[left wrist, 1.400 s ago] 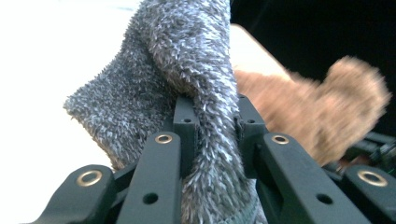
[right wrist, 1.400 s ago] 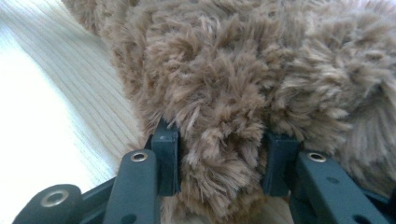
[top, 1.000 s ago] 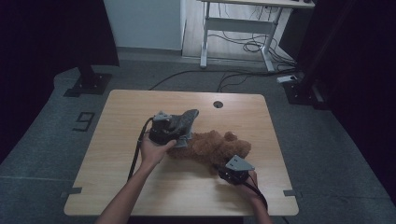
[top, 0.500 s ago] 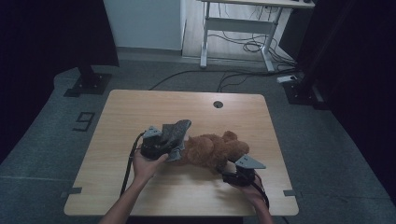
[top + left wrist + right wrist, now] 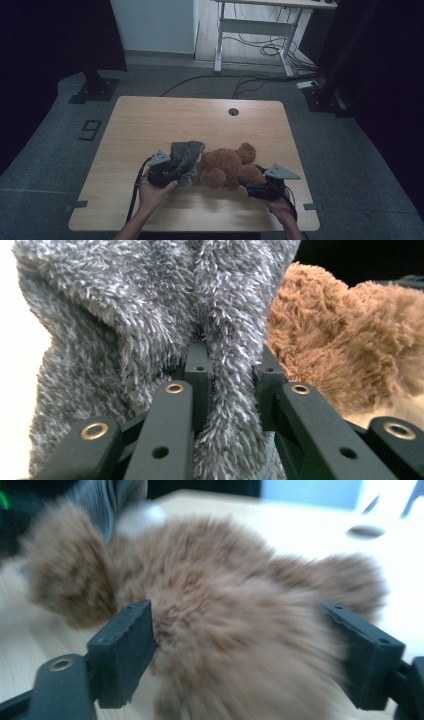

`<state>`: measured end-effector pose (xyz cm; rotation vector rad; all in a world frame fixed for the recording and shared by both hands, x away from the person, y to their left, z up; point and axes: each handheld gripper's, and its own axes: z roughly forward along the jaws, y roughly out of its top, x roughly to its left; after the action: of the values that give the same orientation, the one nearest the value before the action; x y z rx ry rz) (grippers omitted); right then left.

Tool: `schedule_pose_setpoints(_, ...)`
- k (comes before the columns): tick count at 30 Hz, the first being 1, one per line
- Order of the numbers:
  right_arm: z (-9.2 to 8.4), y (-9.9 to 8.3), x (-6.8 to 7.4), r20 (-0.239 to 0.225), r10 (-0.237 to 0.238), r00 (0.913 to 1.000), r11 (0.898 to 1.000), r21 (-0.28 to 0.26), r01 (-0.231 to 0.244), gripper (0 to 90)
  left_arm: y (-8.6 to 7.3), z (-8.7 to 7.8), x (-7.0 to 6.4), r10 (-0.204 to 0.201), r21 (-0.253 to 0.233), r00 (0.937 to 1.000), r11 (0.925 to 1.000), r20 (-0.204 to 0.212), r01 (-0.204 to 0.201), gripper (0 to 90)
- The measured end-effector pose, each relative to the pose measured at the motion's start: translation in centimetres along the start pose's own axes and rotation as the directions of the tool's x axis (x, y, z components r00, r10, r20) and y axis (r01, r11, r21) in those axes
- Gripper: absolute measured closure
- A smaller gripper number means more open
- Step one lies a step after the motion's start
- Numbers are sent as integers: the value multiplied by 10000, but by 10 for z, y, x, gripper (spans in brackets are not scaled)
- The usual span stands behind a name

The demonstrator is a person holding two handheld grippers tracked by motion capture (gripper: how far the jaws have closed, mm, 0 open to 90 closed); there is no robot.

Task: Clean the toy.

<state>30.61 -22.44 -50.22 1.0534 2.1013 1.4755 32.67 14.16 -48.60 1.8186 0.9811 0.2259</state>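
**Grey fleece going onto the brown bear, near edge of table**

- Teddy bear [image 5: 227,167] lies on its side near the near edge of the wooden table [image 5: 165,120], a little right of centre. Grey fleece piece [image 5: 185,156] touches its left end, bunched and standing up.
- Left gripper [image 5: 175,172]: jaws pressed together on a fold of the fleece, pile bulging either side.
- Right gripper [image 5: 252,187]: jaws have just been opening; spread wide with the bear's plush between them, pads look clear of it.
- Step, as I judge it: drawing the fleece over the bear. Keep the left pinch firm, feed the fleece rightward low along the table; re-grip with the right before pulling, else the bear slides.
- Views: left gripper view gives the pinch on the fleece [image 5: 220,340] and bear [image 5: 345,340] just beside. Right gripper view, blurred, gives the jaw gap round the bear [image 5: 240,630]. High view gives layout and both hands
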Motion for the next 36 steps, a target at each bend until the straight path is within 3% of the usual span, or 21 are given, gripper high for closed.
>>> schedule_pose_setpoints(2,16,-6,3,49,-181,9998,9988,453,179,273,-2,1,0,59,4,9999,10000,-96,-59,752)
schedule_pose_setpoints(4,25,-12,2,-40,115,9999,9993,362,-114,327,-2,3,2,8,-49,9999,10000,-108,-8,754)
schedule_pose_setpoints(6,31,-16,-1,257,288,9993,9993,249,-294,378,0,6,3,-151,-82,9999,9999,-63,150,757)
schedule_pose_setpoints(9,35,-15,-4,813,314,9962,9995,41,-318,422,5,9,1,-207,11,9997,9998,-156,208,757)
schedule_pose_setpoints(13,33,-15,-4,1051,135,9944,9999,-29,-132,427,19,2,-9,-17,-42,9996,10000,-274,16,749)
schedule_pose_setpoints(17,30,-16,-6,1068,118,9942,9999,-136,-104,426,41,6,-29,536,-277,9986,9982,-33,-537,749)
schedule_pose_setpoints(19,29,-17,-4,1093,104,9939,9998,-150,-88,424,55,15,-47,878,-310,9959,9957,213,-872,748)
schedule_pose_setpoints(24,28,-18,-3,1108,118,9938,9999,-133,-104,422,79,53,-89,1683,47,9824,9856,813,-1693,744)
schedule_pose_setpoints(26,28,-18,-4,1107,197,9937,9997,-184,-178,422,75,77,-100,1576,535,9794,9848,1265,-1654,744)
schedule_pose_setpoints(28,27,-18,-4,1089,258,9937,9996,-153,-242,427,61,100,-107,1720,1193,9761,9749,1330,-1881,744)
schedule_pose_setpoints(30,27,-18,-4,1085,275,9937,9996,-136,-262,434,45,111,-108,1761,1393,9734,9705,1462,-1965,746)
schedule_pose_setpoints(33,28,-20,-6,1217,118,9925,9997,220,-146,446,35,109,-100,1492,1250,9754,9774,1620,-1703,756)
schedule_pose_setpoints(36,28,-20,-6,1314,207,9911,9996,174,-232,477,33,100,-96,1708,1229,9773,9748,1250,-1861,762)
